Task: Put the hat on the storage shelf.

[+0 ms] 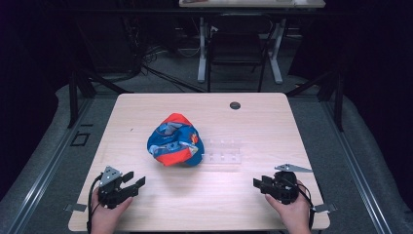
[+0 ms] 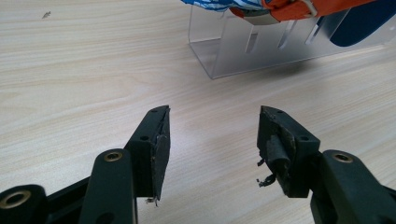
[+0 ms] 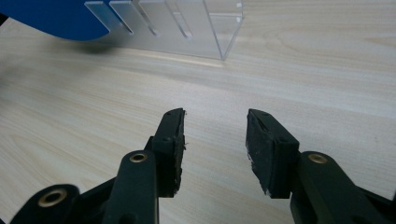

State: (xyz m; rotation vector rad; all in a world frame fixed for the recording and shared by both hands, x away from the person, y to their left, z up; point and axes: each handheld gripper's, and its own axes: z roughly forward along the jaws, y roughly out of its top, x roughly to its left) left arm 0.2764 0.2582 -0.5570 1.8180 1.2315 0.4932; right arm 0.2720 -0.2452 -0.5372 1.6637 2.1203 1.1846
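My left hand-held gripper (image 1: 130, 181) sits low over the near left part of the bench (image 1: 146, 105), jaws spread wide with nothing between them; in the left gripper view its gap (image 2: 214, 140) frames bare wood. My right hand-held gripper (image 1: 258, 184) rests near the bench's near right corner, pointing inward, its jaws also standing wide and empty (image 3: 215, 140).

There is a broad stretch of bare wood between the two hand-held grippers, and more ahead of each one up to the things in the middle. The right hand-held gripper is close to the right edge; the left one has a little more bench outside it. The near edge runs just under both my hands.

In the middle stands a clear rack (image 1: 223, 155) with slots, low and see-through. A bag (image 1: 174, 140) of blue, red and orange cloth lies crumpled against the rack's left end and partly over it; in the left gripper view the bag (image 2: 322, 7) drapes over the rack's (image 2: 261, 46) top, and in the right gripper view a blue fold (image 3: 51, 16) lies over the rack's (image 3: 187, 28) far end. I cannot tell whether the slots hold anything.

Farther back, a small dark hole (image 1: 235, 105) sits in the benchtop. Beyond the bench stand a chair (image 1: 237, 46) and another table (image 1: 253, 4), well apart.
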